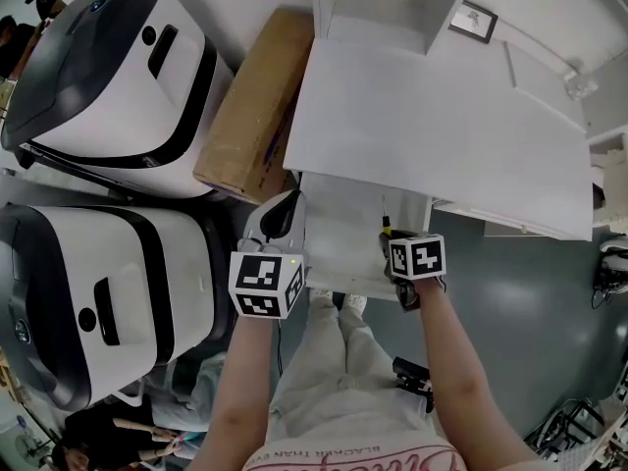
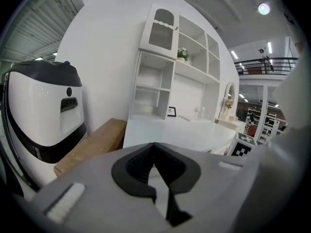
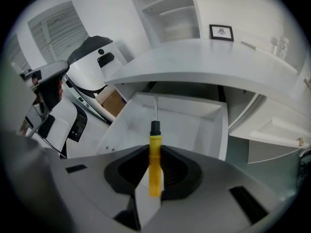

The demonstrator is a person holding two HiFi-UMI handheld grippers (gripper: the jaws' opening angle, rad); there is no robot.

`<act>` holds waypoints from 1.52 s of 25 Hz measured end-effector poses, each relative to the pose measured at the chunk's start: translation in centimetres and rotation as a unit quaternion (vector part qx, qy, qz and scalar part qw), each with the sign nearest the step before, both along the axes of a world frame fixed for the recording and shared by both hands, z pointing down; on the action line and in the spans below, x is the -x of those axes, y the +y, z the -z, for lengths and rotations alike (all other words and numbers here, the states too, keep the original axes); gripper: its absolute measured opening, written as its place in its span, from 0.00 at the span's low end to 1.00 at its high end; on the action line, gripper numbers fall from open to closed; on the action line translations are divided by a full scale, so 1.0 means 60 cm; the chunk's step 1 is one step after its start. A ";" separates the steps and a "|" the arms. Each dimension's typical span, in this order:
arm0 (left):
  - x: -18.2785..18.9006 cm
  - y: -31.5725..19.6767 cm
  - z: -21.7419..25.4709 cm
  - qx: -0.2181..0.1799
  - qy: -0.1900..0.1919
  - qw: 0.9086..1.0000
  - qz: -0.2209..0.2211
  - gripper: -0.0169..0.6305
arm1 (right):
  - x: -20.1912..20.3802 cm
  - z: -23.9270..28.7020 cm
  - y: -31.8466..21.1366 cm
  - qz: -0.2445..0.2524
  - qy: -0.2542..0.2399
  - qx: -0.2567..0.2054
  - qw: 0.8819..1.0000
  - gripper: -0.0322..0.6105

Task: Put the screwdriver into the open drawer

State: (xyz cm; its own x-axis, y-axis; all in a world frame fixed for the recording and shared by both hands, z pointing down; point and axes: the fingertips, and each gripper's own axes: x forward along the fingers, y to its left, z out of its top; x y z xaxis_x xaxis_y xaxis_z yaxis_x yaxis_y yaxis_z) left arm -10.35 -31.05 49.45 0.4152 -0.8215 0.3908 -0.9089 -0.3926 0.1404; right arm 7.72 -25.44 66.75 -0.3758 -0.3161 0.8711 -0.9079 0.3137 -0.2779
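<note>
The screwdriver [image 3: 154, 171] has a yellow handle, a black collar and a thin metal shaft. My right gripper [image 3: 154, 149] is shut on the handle, and the shaft points down into the open white drawer [image 3: 194, 125]. In the head view the screwdriver [image 1: 386, 226] hangs over the right part of the drawer [image 1: 334, 238], just ahead of the right gripper [image 1: 394, 248]. My left gripper [image 1: 282, 214] hovers at the drawer's left edge. In the left gripper view its pads meet at the tips with nothing between them [image 2: 154, 147].
The drawer sticks out from under a white desk top [image 1: 422, 126] with a shelf unit and a small framed picture [image 1: 473, 21] behind. A cardboard box [image 1: 257, 106] leans left of the desk. Two large white and black machines [image 1: 98, 67] [image 1: 88, 302] stand further left.
</note>
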 end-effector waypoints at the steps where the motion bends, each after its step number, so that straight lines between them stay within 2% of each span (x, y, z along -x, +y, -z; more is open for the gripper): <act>1: 0.001 -0.003 -0.003 0.002 0.000 1.000 -0.001 0.04 | 0.001 -0.009 0.000 0.000 0.002 0.007 1.000 0.16; 8: 0.002 -0.019 -0.026 0.013 0.001 1.000 -0.004 0.04 | 0.000 -0.067 -0.001 0.000 0.013 0.047 0.999 0.16; 16: -0.005 -0.031 -0.048 0.021 -0.002 1.000 -0.016 0.04 | -0.005 -0.127 -0.003 -0.024 0.013 0.081 0.996 0.16; 38: -0.014 -0.036 -0.104 0.045 -0.004 0.998 -0.033 0.04 | -0.011 -0.227 -0.009 -0.057 0.032 0.122 0.990 0.16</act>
State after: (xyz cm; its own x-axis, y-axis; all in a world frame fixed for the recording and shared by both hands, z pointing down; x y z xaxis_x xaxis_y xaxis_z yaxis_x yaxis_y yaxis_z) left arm -9.49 -33.24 55.69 0.4641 -0.7541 0.4647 -0.8826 -0.4382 0.1702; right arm 8.41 -26.00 80.35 -0.2922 -0.1294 0.9475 -0.9515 0.1393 -0.2744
